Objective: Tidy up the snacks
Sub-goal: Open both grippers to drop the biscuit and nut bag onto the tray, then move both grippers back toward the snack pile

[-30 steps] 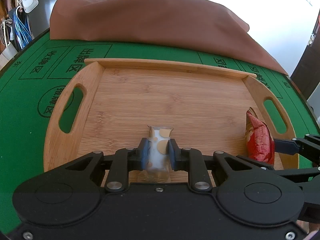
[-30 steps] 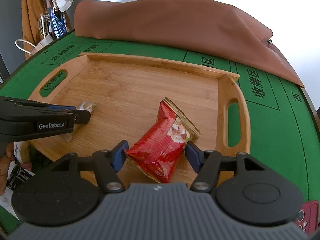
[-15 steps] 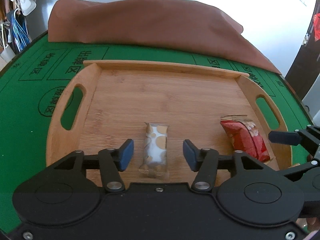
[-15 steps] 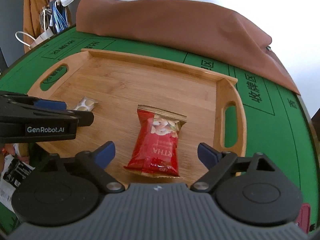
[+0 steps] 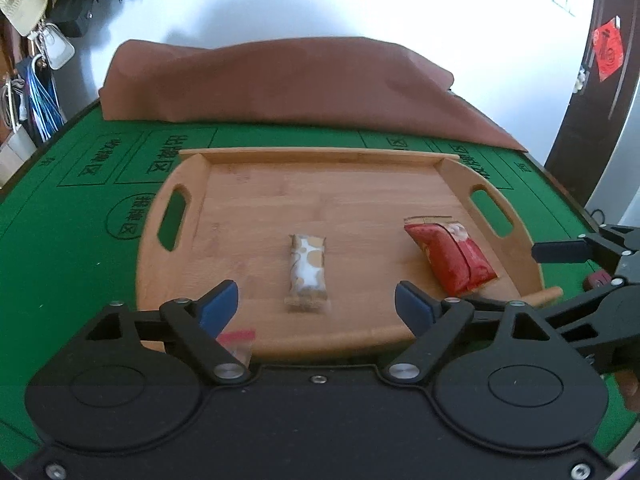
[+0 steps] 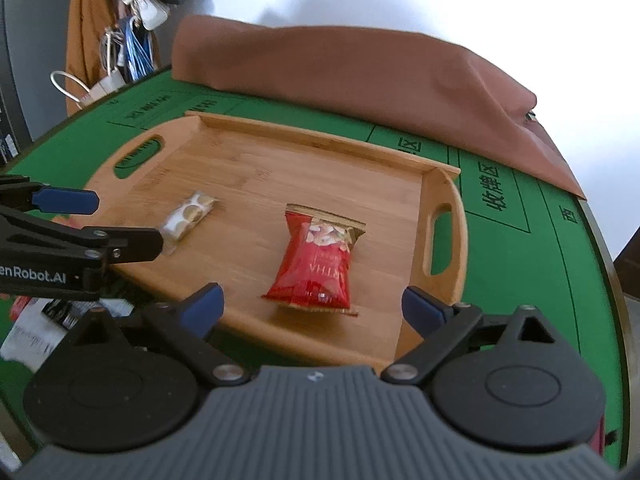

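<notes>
The wooden tray (image 5: 168,264) sits on the green desk (image 5: 72,264), and both snacks lie flat on it, nothing touching them. The small white and gold snack bar (image 5: 306,274) rests near the middle of the tray, close to its near edge. The red snack bag (image 6: 316,262) lies toward the tray's right handle. They lie apart with space between them, likely so each one is easy to see and pick up.

The left tool (image 5: 316,300) has its blue jaws spread and opening wider, just over the tray's near edge. The bar lies ahead of the gap, untouched. The right tool (image 6: 312,304) is also spread wide and opening, with the red bag lying free ahead of its jaws. Both tools look done with these two snacks.

The red bag shows upside-down letters "THA". The side of the left tool reads "enRobot.AI" in the right view. The desk has printed Chinese signs in boxes beyond the tray. A brown cloth (image 5: 280,80) lies behind the tray.
</notes>
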Demonstrator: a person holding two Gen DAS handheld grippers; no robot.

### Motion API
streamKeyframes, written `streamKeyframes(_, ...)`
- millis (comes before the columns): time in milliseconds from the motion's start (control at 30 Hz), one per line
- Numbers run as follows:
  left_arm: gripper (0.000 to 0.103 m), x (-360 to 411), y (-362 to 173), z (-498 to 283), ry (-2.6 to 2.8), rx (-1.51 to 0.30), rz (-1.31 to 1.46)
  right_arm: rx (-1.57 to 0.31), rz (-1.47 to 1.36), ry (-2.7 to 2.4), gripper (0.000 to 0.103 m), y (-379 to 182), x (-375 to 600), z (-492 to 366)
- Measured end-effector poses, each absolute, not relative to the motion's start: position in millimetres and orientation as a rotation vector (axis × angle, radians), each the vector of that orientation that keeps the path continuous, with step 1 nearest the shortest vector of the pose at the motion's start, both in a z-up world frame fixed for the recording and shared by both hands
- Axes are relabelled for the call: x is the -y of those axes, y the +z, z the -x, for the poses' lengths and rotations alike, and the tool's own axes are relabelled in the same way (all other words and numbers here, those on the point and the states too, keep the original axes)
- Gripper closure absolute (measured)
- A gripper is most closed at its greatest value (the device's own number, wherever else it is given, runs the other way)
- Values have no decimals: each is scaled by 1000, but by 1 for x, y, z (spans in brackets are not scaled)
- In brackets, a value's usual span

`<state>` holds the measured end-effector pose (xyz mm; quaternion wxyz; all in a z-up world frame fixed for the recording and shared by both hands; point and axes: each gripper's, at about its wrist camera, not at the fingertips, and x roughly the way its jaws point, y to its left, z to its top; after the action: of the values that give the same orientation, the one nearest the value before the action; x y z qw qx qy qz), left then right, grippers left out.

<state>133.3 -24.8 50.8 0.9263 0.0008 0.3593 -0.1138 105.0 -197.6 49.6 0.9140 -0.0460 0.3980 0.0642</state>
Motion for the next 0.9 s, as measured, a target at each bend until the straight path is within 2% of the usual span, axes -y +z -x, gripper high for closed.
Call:
streamKeyframes(533,8,1,36,-52,-224,-644,-2,-677,82,46,1,40,218,-33)
streamKeyframes(900,4,2,25,-18,-200,-584,-36,-702,32,2,0,16,231,-15)
